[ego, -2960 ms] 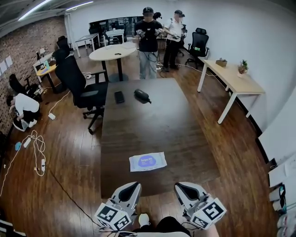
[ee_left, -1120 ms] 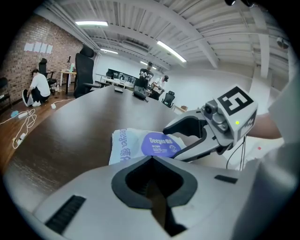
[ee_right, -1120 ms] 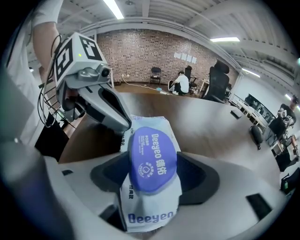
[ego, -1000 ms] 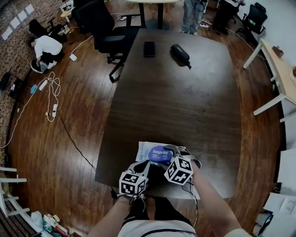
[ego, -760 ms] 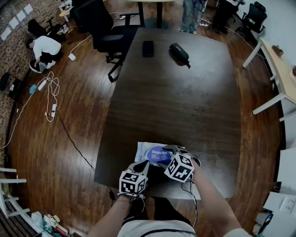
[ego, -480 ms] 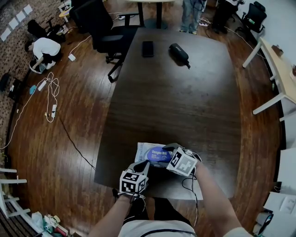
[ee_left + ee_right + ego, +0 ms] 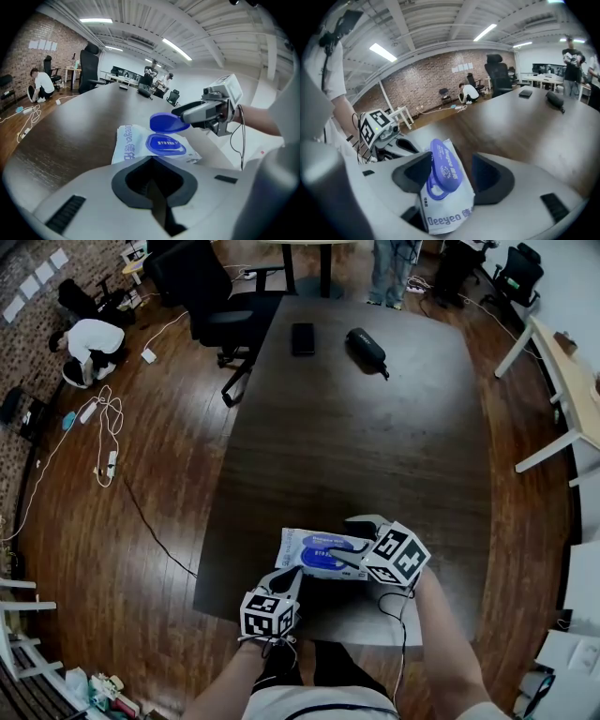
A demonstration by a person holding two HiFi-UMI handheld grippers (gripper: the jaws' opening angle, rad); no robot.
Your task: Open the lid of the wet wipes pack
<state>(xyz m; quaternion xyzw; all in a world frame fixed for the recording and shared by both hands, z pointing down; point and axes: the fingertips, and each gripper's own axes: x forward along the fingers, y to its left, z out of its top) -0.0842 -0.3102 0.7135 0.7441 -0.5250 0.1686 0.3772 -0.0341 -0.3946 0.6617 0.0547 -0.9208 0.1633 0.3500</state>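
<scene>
In the head view, one wet wipes pack (image 7: 302, 547) lies flat by the table's (image 7: 375, 456) near edge. The left tongs (image 7: 289, 577) are at its near border and the right tongs (image 7: 354, 542) are over its right end. Well apart, at the far end, lie one phone (image 7: 303, 338) and one dark case (image 7: 367, 350). In the left gripper view the left tongs are closed together with their tips at the pack's border; whether they nip the film I cannot tell. The single blue lid (image 7: 168, 123) is tipped up, riding on one jaw of the right tongs. The right gripper view shows those tongs wide apart, having just drawn in slightly, with the lid standing between them, leaning on one jaw and not clamped. I judge the pack light, soft and slick, likely to rise with the lid unless pinned. The lid looks stiff and is best taken by its free lip, opposite the hinge.
</scene>
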